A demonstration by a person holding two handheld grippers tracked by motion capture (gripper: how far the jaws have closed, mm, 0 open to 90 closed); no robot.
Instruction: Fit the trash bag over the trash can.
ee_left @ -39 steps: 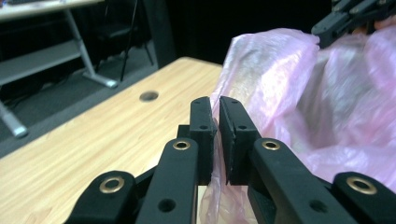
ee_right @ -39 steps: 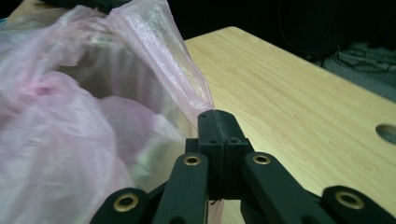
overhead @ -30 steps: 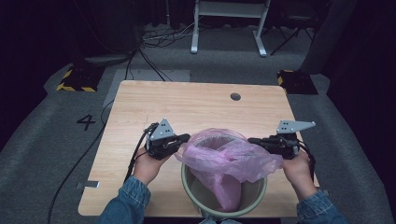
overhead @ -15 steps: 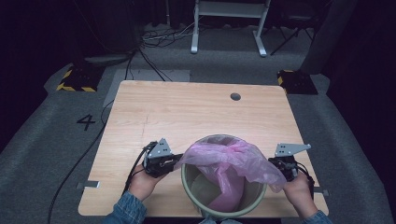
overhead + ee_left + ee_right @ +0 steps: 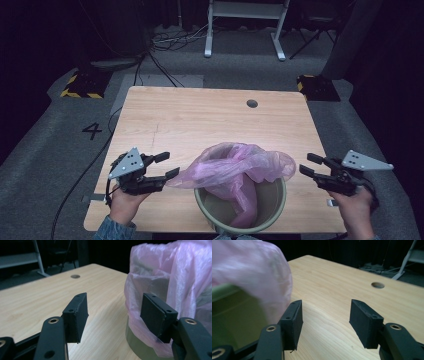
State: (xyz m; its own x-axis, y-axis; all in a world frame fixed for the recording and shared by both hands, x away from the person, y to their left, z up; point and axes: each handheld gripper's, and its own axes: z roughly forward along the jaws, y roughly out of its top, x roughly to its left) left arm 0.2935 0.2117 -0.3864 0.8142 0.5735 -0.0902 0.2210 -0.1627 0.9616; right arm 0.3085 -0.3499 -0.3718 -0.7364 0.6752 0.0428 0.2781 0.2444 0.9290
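Note:
A pink plastic bag (image 5: pixel 235 167) sits in a round grey-green bin (image 5: pixel 272 202) at the table's near edge, its top bunched and draped over the rim. My left gripper (image 5: pixel 167 165) is just left of the bag and open. Its jaws have just been opening and nothing lies between them. In the left gripper view the bag (image 5: pixel 172 272) hangs over the bin's rim (image 5: pixel 136 340) behind the right jaw. My right gripper (image 5: pixel 306 164) is to the right of the bin, apart from the bag, and open; its jaws have also just been opening. The right gripper view has the bag (image 5: pixel 249 272) at the left.
The wooden table (image 5: pixel 200 120) has a round cable hole (image 5: pixel 252 103) near its far right. A cable (image 5: pixel 80 180) trails off the left edge to the floor. A white frame (image 5: pixel 245 25) and yellow-black blocks (image 5: pixel 80 85) stand beyond the table.
Both grippers were shut on the bag's edges and pulled them toward the near edge. Now they have let go, opened and drawn outward, and the bag rests loose on the bin.

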